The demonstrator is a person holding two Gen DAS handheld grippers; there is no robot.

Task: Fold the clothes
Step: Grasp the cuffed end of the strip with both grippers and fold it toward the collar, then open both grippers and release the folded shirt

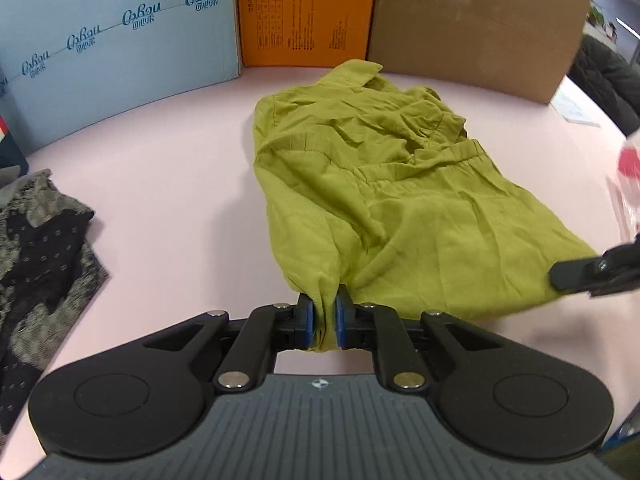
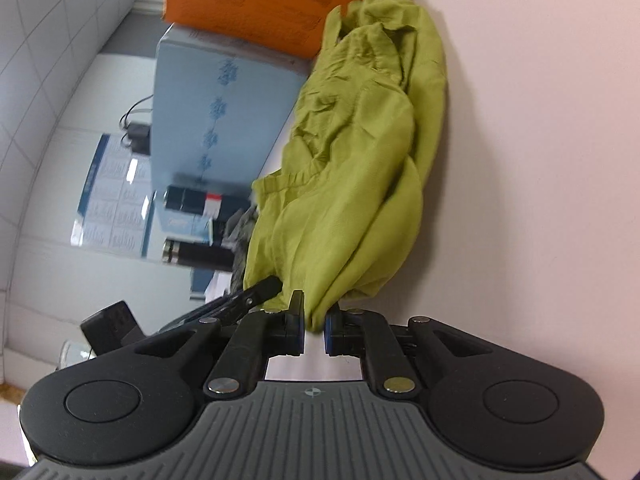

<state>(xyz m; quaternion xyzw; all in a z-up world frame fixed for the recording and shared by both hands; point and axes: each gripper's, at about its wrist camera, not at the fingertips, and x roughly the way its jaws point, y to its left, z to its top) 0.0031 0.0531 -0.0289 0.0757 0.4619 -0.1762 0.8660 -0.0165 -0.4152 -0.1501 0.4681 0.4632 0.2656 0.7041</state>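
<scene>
Garment [image 1: 384,200] hem pinched, pink table [image 1: 172,184] around

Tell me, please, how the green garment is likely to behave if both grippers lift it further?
The green garment looks thin and wrinkled, so it will probably droop limply between the left gripper and right gripper. It seems light. The bunched corners may slip from the jaws.

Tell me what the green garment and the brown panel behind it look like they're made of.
The green garment looks like a thin, matte woven fabric, perhaps cotton or a linen blend: it creases finely and bunches easily where the left gripper pinches it. The brown panel looks like plain cardboard: dull, flat, uncoated, with a cut edge.
</scene>
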